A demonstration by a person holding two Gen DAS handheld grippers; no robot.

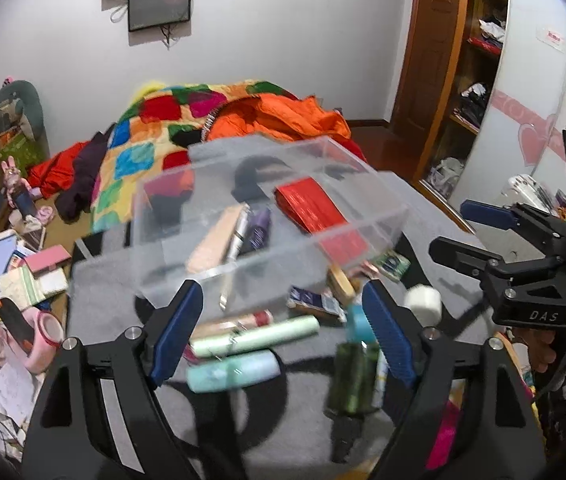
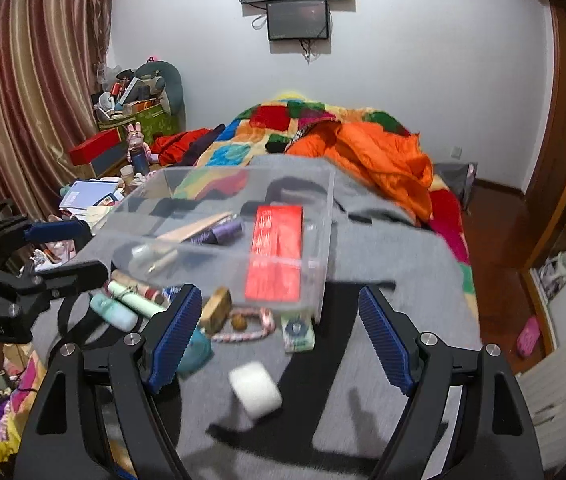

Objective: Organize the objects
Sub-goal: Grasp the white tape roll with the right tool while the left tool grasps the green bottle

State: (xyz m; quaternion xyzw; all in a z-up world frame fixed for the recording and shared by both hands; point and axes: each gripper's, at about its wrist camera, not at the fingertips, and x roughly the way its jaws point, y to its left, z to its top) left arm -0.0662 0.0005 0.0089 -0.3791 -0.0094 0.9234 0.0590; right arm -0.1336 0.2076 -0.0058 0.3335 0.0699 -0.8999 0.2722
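While both tools hover over the grey worktop (image 2: pixel 383 248), the biggest thing before them is the clear divided organizer box (image 1: pixel 267 208), sitting straight ahead of the left gripper (image 1: pixel 283 332) and ahead, slightly left, of the right gripper (image 2: pixel 279 336). Already inside lie a red packet (image 2: pixel 277 252), a purple tube and a tan stick. Loose items crowd the box's near edge: pale green tubes (image 1: pixel 255 338) lie just in front of the left gripper's left finger, long axes running crosswise to it, and a dark green bottle (image 1: pixel 353 376) stands by its right finger. Smallest, a white roll (image 2: pixel 255 388) rests between the right gripper's spread fingers, nearer that hand than the other. Both grippers stand wide apart and hold nothing. I judge the white roll the easiest next pick, needing only a short drop.
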